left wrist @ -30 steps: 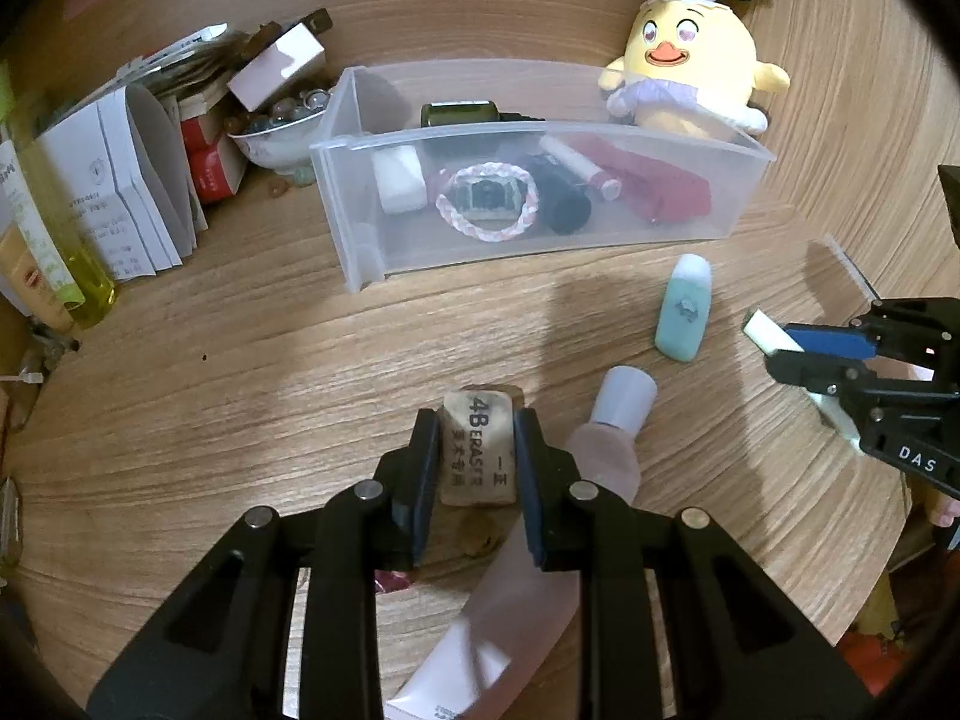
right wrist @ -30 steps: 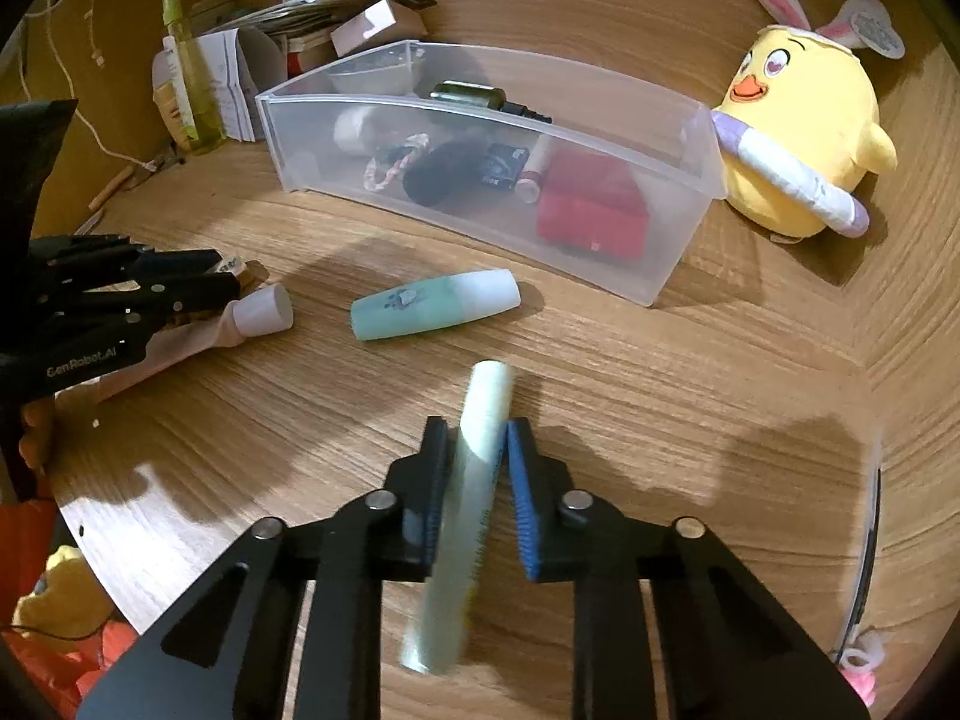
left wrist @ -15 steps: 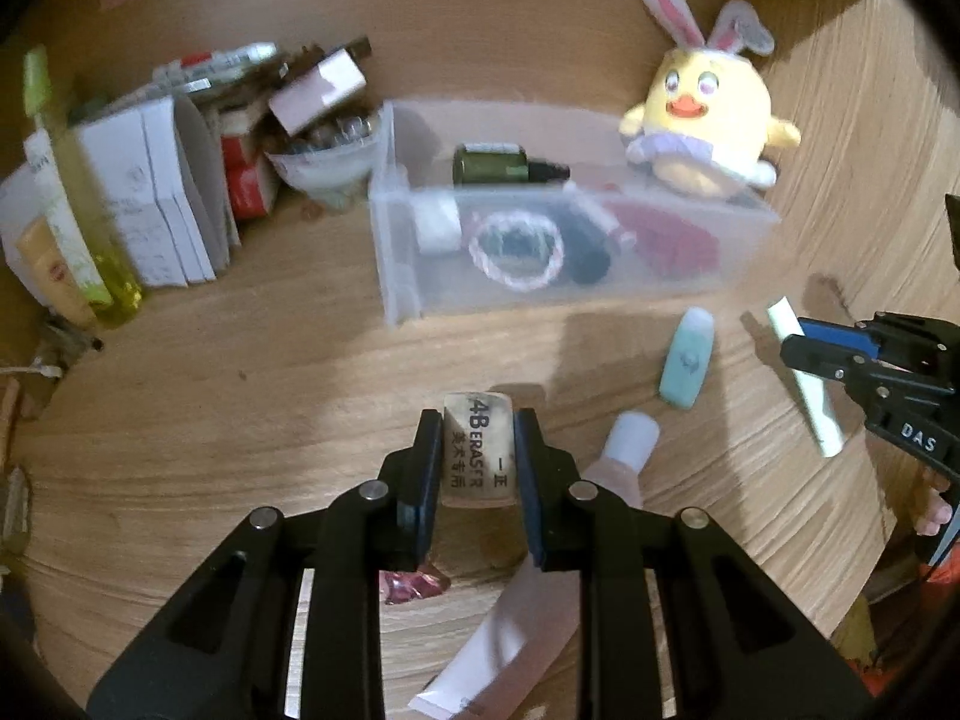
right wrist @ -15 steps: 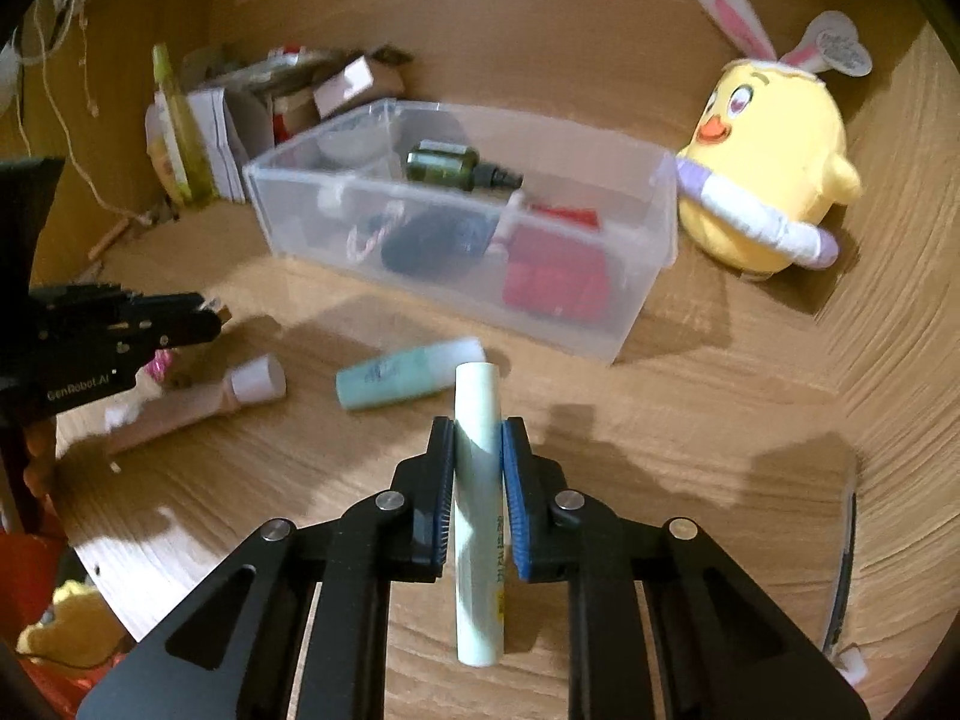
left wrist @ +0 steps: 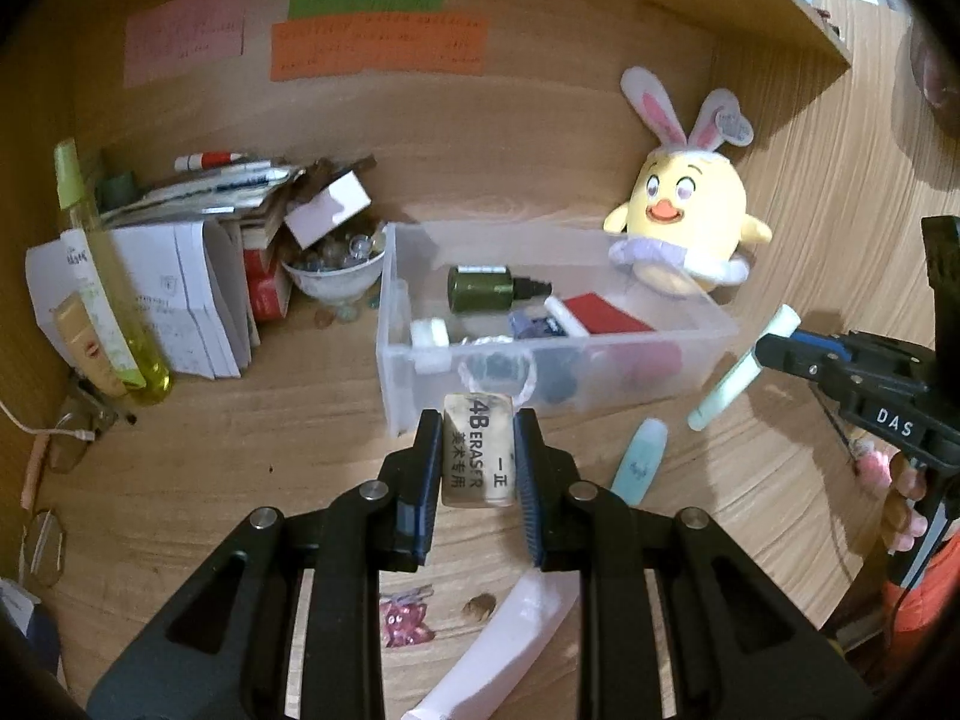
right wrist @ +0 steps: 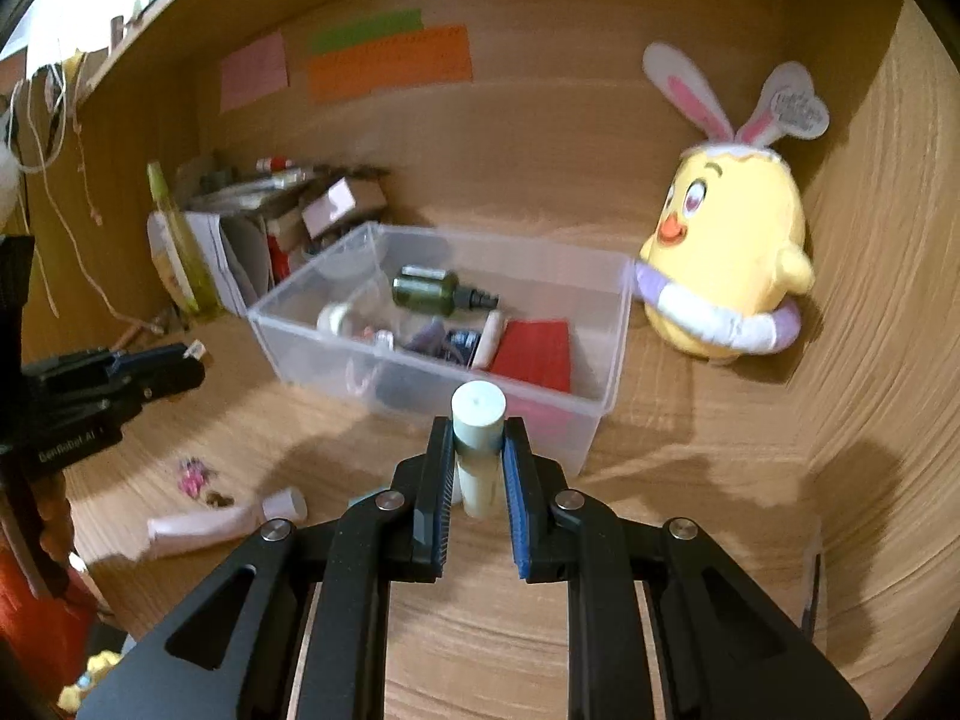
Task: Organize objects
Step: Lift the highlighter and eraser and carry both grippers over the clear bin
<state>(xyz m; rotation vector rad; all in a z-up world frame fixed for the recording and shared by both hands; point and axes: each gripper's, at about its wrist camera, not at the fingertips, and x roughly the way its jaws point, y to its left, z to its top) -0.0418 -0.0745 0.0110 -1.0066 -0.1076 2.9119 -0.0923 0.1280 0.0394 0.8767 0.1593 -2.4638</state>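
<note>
Left tool [left wrist: 477, 461] grips the beige rectangular eraser [left wrist: 478, 457]; right tool [right wrist: 477, 461] clamps the pale-green cylindrical tube [right wrist: 477, 444], clear plastic bin [right wrist: 606, 372] at twelve o'clock.

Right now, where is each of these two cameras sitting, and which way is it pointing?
Left wrist view: rides on the left gripper, looking along its fingers at the eraser they clamp and the clear bin; a hand holding the other tool shows at right.
Right wrist view: rides on the right gripper, looking along its fingers at the pale green tube and the bin; the left gripper shows at left.
Both share the bin, the chick plush and the pink tube.
</note>
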